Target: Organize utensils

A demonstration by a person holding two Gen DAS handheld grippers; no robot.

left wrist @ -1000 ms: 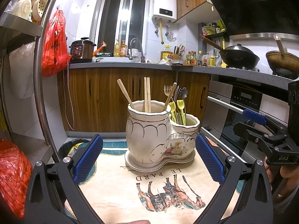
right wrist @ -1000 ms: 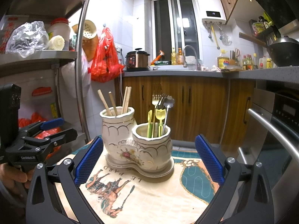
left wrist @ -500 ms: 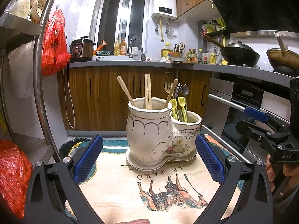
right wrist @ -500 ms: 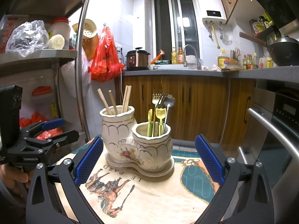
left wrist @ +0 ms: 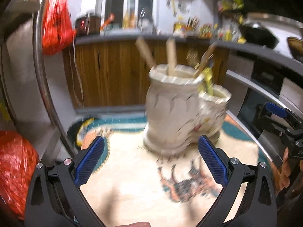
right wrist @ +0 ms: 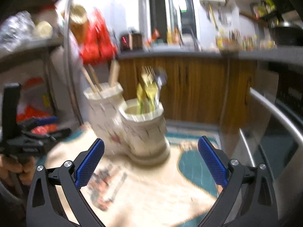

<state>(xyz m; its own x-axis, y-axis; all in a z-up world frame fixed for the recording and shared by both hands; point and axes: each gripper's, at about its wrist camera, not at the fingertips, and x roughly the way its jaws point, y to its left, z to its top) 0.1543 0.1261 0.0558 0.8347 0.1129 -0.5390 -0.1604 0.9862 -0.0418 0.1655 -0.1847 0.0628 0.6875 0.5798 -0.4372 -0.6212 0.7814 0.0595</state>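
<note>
Cream printed cloth [left wrist: 132,185] on your desk carries the white twin-pot ceramic utensil holder [left wrist: 176,109], chopsticks and cutlery already standing inside, so steady both blurred, wide-open, empty hand-held grippers, left [left wrist: 151,162] and right [right wrist: 151,162], before committing.

Motion blur smears both views, and no word, brand or number can be read. The printed lettering on the cream table mat [left wrist: 132,179], just in front of the ceramic utensil holder [left wrist: 170,113], shows only as dark streaks. The red display on the rice cooker [right wrist: 130,41], on the counter behind the holder, glows without legible digits. White marks on the right gripper's [left wrist: 280,124] body are unreadable
</note>
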